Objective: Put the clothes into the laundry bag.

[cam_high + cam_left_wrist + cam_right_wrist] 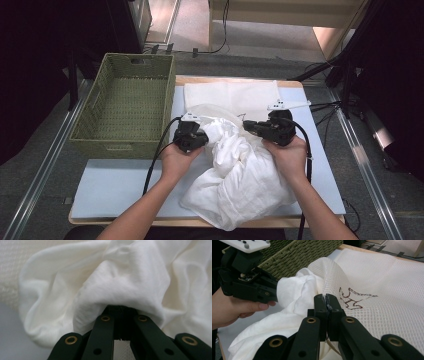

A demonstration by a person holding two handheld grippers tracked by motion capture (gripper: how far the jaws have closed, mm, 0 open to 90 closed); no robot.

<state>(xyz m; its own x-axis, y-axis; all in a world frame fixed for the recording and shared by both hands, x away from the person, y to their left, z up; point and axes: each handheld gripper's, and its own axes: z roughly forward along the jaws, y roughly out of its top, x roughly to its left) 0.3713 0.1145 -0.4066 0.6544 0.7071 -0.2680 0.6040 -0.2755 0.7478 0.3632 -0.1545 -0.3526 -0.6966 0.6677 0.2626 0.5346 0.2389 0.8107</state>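
You are in the middle of getting a crumpled white garment (240,175) into a white mesh laundry bag (235,97), which lies flat on the pale blue mat (115,182) toward the far side of the table, just right of the green woven basket (125,102). The garment sits heaped in the middle of the mat, its far end pushed up against the bag's mouth.

Your left gripper (192,137) is clenched on a fold of the garment; in the left gripper view the cloth (120,285) drapes over the jaw tips and hides them. Your right gripper (252,127) has its jaws pressed together, apparently pinching the rim of the mesh bag (387,297) beside a dark red embroidered mark (352,298).

Next, as I judge it, you need to lift the rim with the right gripper to hold the mouth open and feed the garment inward with the left, in small bites, so the heap does not bunch at the opening.

How far the garment already reaches inside the bag is hard to tell: white lies on white. The bag's closure cannot be made out, and the garment's type stays unclear in its folds.
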